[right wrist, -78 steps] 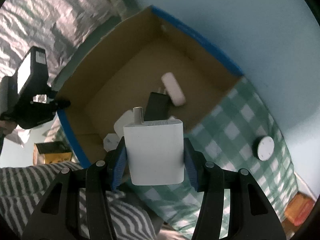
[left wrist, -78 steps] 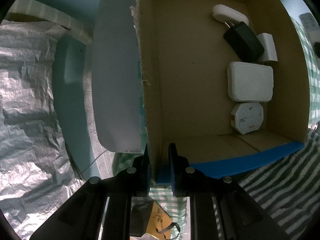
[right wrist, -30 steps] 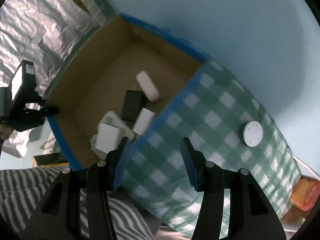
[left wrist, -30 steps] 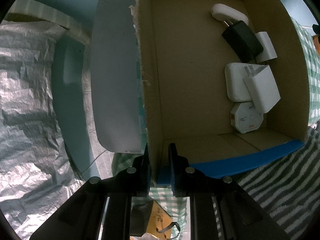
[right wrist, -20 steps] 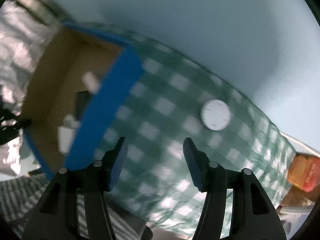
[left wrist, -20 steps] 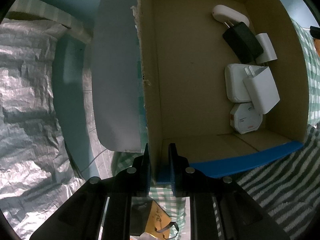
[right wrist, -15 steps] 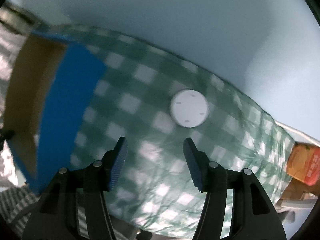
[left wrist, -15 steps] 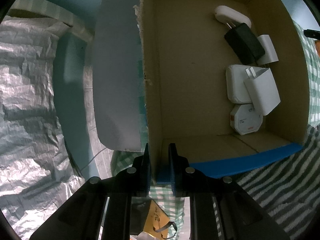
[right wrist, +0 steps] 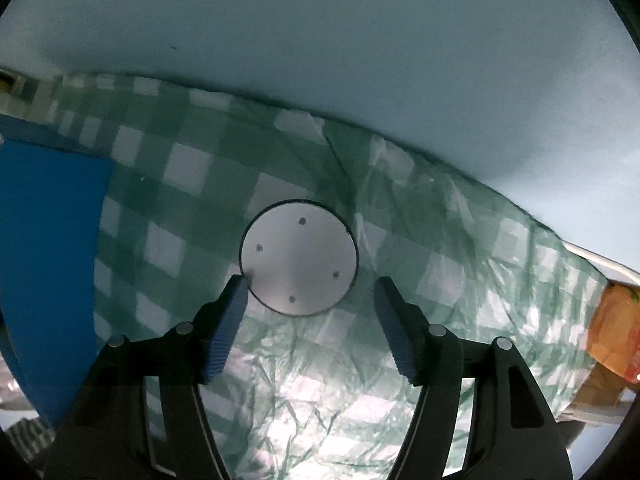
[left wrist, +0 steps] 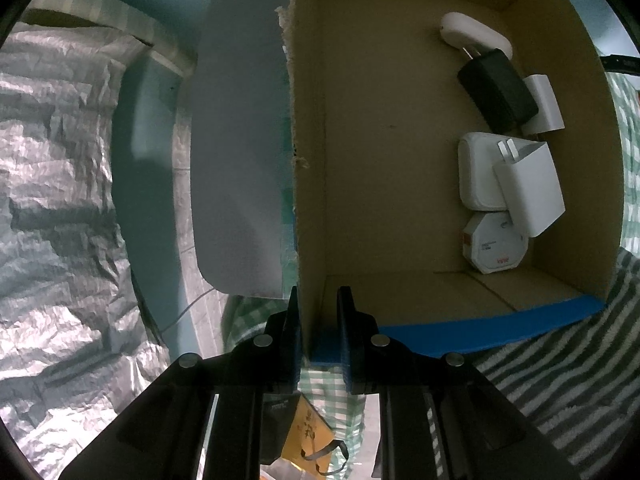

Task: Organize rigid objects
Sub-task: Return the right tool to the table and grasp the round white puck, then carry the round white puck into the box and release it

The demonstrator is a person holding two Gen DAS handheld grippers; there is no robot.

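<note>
Six rigid gadgets lie in blue-edged cardboard box (left wrist: pixel 400 160); left gripper (left wrist: pixel 318 308) clamps its wall. Flat white round disc (right wrist: pixel 298 258) remains on green checked cloth (right wrist: pixel 440 272); right gripper (right wrist: pixel 308 286) spread, empty, just short of it.

This looks like a makeshift home setup rather than a workshop or lab. The bench is spread with a thin, wrinkled green-and-white checked plastic tablecloth (right wrist: pixel 192 184) against a plain pale blue wall (right wrist: pixel 320 40). A brown cardboard box with blue-taped edges (left wrist: pixel 472 332) serves as storage for household chargers, among them a white plug-in power adapter (left wrist: pixel 532 196) and a black power adapter (left wrist: pixel 498 90). Crinkled silver foil sheeting (left wrist: pixel 56 208) hangs to one side, and a grey-and-white striped fabric (left wrist: pixel 568 392) lies beside the box.
</note>
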